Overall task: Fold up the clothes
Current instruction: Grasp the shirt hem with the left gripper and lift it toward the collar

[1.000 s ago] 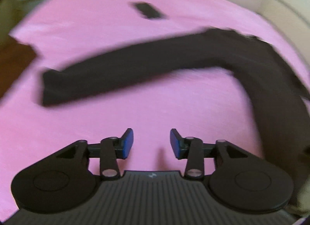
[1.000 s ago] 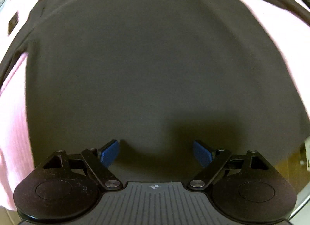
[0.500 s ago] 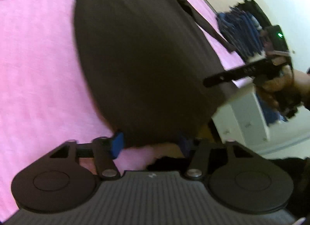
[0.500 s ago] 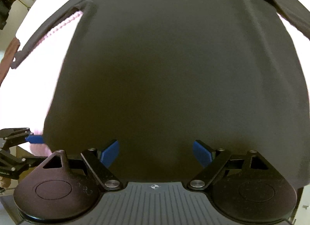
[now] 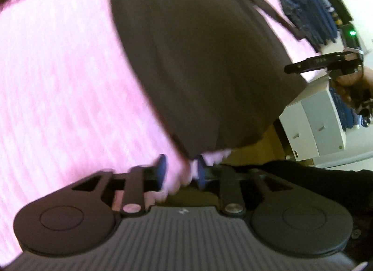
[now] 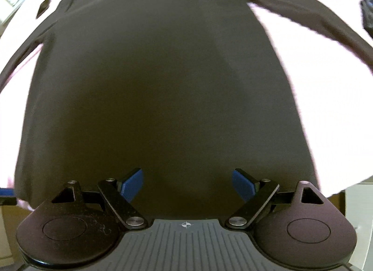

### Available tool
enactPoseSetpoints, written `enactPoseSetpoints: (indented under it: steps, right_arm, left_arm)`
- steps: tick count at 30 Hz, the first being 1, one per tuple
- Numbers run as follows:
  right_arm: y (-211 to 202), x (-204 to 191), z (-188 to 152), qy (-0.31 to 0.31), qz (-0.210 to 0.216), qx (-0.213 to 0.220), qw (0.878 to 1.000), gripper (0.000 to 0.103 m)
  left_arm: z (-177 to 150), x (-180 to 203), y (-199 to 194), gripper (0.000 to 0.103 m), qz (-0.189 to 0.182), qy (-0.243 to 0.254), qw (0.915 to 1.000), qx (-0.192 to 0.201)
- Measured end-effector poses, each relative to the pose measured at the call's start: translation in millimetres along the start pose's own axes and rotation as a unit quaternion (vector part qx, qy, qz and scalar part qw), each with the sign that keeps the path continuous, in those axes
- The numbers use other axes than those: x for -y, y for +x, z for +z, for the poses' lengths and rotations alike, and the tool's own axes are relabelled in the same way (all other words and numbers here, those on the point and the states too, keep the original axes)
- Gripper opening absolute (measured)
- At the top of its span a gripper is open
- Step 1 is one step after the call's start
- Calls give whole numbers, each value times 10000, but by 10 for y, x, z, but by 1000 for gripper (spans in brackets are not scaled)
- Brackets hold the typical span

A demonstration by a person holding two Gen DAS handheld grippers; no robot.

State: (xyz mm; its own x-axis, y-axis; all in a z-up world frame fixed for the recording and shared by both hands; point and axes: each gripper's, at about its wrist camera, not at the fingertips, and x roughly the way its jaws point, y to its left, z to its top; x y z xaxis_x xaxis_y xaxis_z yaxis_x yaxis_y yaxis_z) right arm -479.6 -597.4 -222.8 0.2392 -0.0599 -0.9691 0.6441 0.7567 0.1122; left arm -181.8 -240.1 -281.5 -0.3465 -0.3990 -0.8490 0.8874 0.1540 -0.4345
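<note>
Dark shirt (image 5: 205, 61) lies flat on the pink bed (image 5: 58, 84), hem at its near edge. Left tool (image 5: 180, 171) has been narrowing around the hem corner, probably to lift it; right tool (image 6: 186, 183) hangs wide, empty.

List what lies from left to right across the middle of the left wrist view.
Pink bed cover → dark long-sleeved top → right gripper, seen side-on in the person's hand, with a white cabinet just below it.
</note>
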Motion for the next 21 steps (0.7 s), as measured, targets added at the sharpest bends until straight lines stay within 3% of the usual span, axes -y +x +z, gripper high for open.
enactPoseSetpoints:
  steps: [5, 6, 8, 12, 15, 21]
  right_arm:
    - [-83, 415, -81, 284, -361, 76, 9989, 86]
    - [-104, 514, -101, 363, -422, 81, 9984, 87]
    - [-122, 669, -117, 506, -525, 86, 9973, 91]
    - [-229, 958, -153, 516, -570, 165, 9969, 95]
    - [-183, 1049, -160, 535, -530, 165, 9970, 95]
    - [-41, 1290, -156, 1071, -409, 201, 9932, 95]
  left_arm:
    - [85, 114, 211, 26, -297, 725, 9969, -96]
    - [112, 140, 256, 24, -393, 776, 9959, -229]
    - [143, 129, 275, 0, -598, 747, 9935, -614]
    - [115, 143, 68, 0, -686, 524, 9883, -1256]
    - [74, 113, -40, 0, -511, 292, 9874, -1467]
    - [86, 49, -41, 0, 24, 71, 9901, -1400]
